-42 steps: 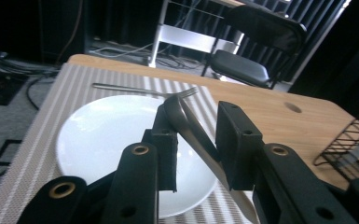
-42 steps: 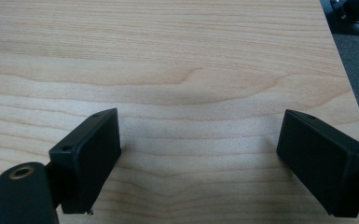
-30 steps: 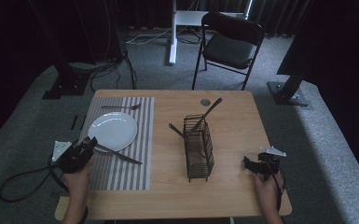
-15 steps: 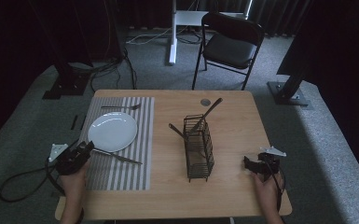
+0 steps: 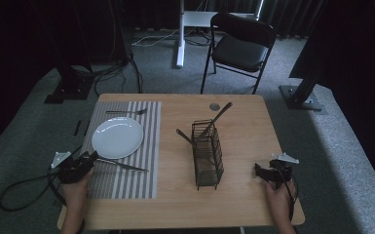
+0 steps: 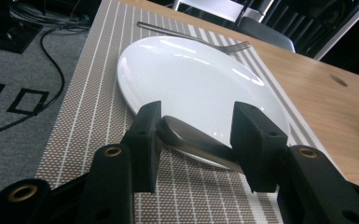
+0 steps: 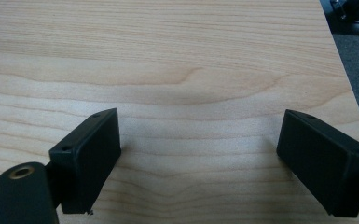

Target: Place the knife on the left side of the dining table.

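Note:
A steel table knife (image 5: 122,166) lies on the striped placemat (image 5: 126,183), just in front of the white plate (image 5: 117,137). My left gripper (image 5: 91,157) sits low at the mat's left edge. In the left gripper view its jaws have just been opening, and the knife's handle (image 6: 191,140) lies between them against the plate's (image 6: 191,74) near rim; the pads do not press on it. A fork (image 5: 125,112) rests beyond the plate. My right gripper (image 5: 259,169) stands open near the table's right front, with bare wood between its fingers (image 7: 86,158).
A black wire basket (image 5: 207,156) stands mid-table with two dark utensils leaning out of it. A small round hole (image 5: 215,106) marks the table's far side. A black chair (image 5: 241,46) and cables lie on the floor beyond the table.
My left gripper has sunk a little toward the table's near left edge. The knife stays on the mat. My right hand has not moved.

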